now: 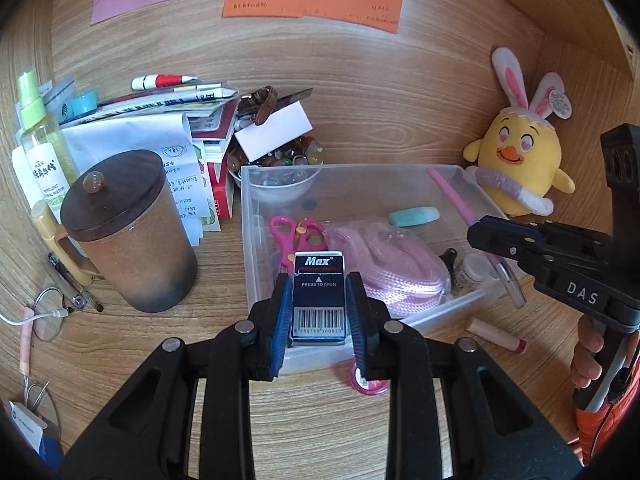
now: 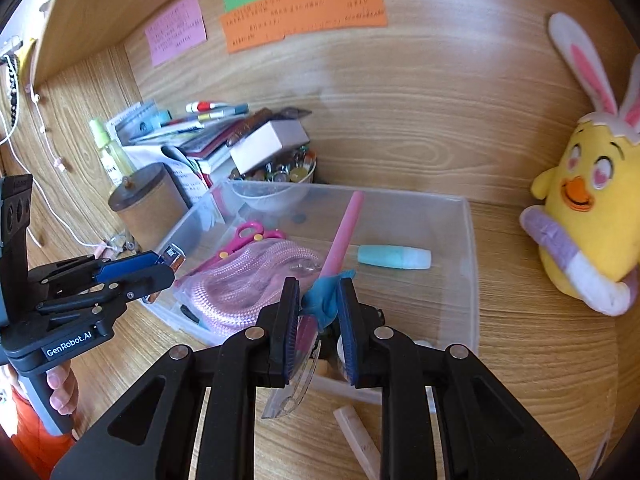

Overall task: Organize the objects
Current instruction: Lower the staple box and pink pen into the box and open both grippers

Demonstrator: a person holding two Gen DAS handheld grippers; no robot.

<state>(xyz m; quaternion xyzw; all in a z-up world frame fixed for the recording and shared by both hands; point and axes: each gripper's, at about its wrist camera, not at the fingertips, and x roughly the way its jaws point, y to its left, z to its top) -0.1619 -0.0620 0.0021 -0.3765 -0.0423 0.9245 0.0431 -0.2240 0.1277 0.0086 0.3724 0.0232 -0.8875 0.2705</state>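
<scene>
**Two grips over the clear bin: staple box and pink pen**

While both grippers hovered at the near edge of the clear plastic bin (image 1: 460, 172), each was already closed on something. The left gripper (image 1: 319, 308) clamped a small Max staple box (image 1: 319, 300) by its two long sides, jaws narrow, pads flat against the card. That box looked light and stiff but crushable, so the side grip seemed right and a gentle squeeze enough. The right gripper (image 2: 318, 320) pinched a pink pen (image 2: 342, 236) low on its barrel, beside a teal ornament (image 2: 326, 294); its clear cap hung below the pads. Slim, smooth and long, the pen would likely pivot or slip, so a hold nearer its middle would steady it. Inside the bin lay pink rope (image 1: 384, 256), scissors (image 1: 294, 236) and a teal tube (image 1: 414, 216).
</scene>
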